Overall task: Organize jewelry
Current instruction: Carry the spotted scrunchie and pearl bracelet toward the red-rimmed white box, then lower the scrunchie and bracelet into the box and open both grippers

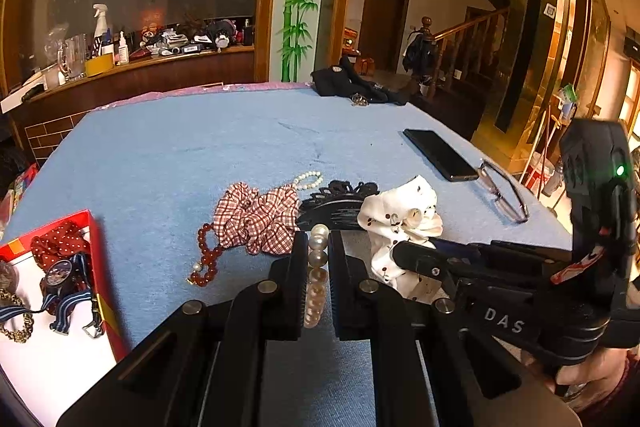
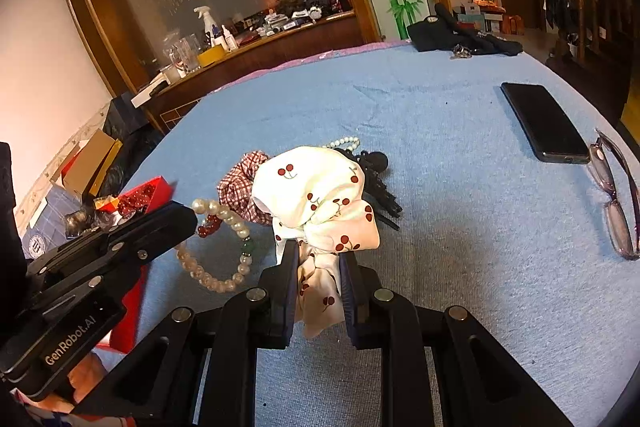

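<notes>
Wood panelling, a dark glass partition and a painted bamboo column stand behind a cluttered ledge. Nearer, the worktop (image 1: 192, 131) is covered with a pale blue cloth. At its far edge lies a bundle of black clothing (image 1: 352, 83); a black phone (image 2: 544, 123) lies toward the right side, with a pair of glasses (image 2: 616, 199) just beside it.

At the left edge sits a red box (image 1: 100, 267) with a white inside, holding a red dotted scrunchie (image 1: 56, 239), a watch on a striped strap (image 1: 60, 275) and a gold chain (image 1: 16, 319).

Near the middle lies a heap: a red checked scrunchie (image 1: 256, 219), a black hair clip (image 1: 340, 199) touching it, a small white bead bracelet (image 1: 310, 179) behind them, and a dark red bead bracelet (image 1: 206, 259) just in front of the checked one.

The right tool (image 2: 319, 259) is pinching the tail of a white cherry-print scrunchie (image 2: 316, 195), whose bulk rises above the fingertips in front of the heap. The left tool (image 1: 318, 247) is pressed together on a large pearl bracelet (image 2: 212, 247), which, in the right wrist view, hangs as a loop beyond its tip, above the cloth and near the red box.
</notes>
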The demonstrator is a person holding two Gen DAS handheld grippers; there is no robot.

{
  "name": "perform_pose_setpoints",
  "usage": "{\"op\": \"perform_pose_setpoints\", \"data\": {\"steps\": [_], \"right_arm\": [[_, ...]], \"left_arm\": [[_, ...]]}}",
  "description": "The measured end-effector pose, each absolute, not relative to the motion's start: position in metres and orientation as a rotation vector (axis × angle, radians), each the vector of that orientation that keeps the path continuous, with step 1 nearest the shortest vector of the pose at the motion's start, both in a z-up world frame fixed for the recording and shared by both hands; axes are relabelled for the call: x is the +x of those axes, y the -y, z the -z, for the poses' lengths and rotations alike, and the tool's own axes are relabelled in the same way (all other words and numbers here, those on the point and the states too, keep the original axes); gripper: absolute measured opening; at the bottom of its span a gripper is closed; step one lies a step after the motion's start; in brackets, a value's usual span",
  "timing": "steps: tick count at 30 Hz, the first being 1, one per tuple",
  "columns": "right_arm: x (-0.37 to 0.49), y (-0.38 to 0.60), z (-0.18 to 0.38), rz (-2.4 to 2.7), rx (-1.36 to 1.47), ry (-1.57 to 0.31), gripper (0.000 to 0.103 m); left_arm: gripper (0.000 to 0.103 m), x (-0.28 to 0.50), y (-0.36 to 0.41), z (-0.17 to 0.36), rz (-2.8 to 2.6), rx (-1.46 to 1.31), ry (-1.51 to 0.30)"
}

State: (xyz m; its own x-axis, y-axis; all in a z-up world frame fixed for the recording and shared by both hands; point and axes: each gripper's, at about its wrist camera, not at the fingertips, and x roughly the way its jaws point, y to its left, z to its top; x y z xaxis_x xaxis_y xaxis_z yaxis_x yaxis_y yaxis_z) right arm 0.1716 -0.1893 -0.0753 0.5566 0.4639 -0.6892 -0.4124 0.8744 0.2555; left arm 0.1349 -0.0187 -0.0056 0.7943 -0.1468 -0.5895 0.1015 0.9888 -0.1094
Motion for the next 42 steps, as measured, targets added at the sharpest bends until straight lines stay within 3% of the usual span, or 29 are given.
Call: {"op": "perform_pose_setpoints", "data": {"steps": [12,23,32,42], "right_arm": [[0.155,0.188,0.067,-0.551,0.191,-0.825,0.021],[0.111,0.114,0.044,-0.688,0.133,-0.818,0.021],[0.075,0.021,0.04,-0.837,0.01,-0.845,0.021],[0.06,-0.057,0.073,-0.903,-0.086,-0.945,0.022]], "left_arm": [[0.009,0.095,-0.005,-0.026,0.101,-0.07,-0.582],[0.009,0.036,-0.079,-0.052,0.004,-0.14,-0.512],[0.009,-0.012,-0.164,-0.038,-0.125,-0.203,-0.521],[0.009,-0.05,-0.246,-0.002,-0.269,-0.297,-0.565]]}}
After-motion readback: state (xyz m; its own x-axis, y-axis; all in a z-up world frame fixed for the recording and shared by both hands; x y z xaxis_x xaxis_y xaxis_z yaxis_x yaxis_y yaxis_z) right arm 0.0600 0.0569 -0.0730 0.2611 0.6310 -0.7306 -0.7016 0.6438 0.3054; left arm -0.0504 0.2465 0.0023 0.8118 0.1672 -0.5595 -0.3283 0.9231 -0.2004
